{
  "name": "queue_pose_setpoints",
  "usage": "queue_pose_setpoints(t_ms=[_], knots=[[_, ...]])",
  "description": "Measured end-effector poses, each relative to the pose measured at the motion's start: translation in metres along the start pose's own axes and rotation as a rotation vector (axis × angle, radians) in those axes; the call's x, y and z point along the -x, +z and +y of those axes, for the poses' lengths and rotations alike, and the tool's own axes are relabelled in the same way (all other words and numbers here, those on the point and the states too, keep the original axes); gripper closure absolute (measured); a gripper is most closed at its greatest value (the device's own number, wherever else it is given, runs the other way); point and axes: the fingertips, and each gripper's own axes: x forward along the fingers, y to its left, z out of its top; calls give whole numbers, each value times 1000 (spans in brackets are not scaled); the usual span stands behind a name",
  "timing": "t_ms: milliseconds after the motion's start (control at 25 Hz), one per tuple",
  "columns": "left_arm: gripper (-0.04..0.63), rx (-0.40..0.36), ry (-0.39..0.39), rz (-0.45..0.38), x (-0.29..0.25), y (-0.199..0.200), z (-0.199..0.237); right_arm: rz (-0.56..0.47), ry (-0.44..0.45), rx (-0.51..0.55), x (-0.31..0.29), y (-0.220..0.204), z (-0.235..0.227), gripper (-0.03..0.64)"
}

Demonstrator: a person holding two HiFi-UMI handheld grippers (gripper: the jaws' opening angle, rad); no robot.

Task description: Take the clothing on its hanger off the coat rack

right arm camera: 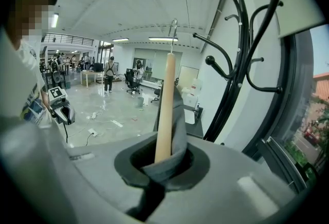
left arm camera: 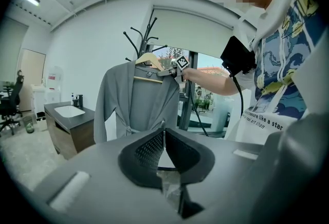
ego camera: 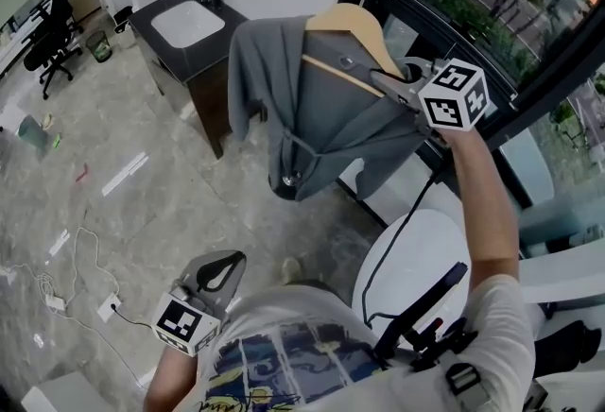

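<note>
At the lower left of the head view the left gripper [ego camera: 222, 268] is hanging with its jaws together on nothing; at centre the soft grey fabric robe [ego camera: 321, 131] is draping from a pale wooden hanger [ego camera: 350, 21]; right of it the right gripper [ego camera: 386, 79] is pinching the hanger's shoulder end, cloth included; the hook is seemingly hanging clear of the black metal coat rack [right arm camera: 223, 99]; the load is looking light, floppy and liable to slide, so the stiff wood is offering the surest hold.
</note>
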Motion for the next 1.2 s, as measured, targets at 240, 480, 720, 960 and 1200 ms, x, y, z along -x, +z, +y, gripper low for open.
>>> queue_pose_setpoints(t_ms=[240,480,720,960,1200], knots=[[579,-17,-40,15,34,-7,-9,-16,-2,-7,15,4,56,611],[578,-38,-83,17,66,-24,-25,-29,14,-10,35,6,120,611],[579,-45,-122,20,90,-31,-40,-38,32,11,52,13,181,611],[579,-57,-156,14,109,-36,-50,-43,61,34,65,19,243,609],[579,-63,-181,4,119,-39,-61,-47,70,43,80,19,284,609]])
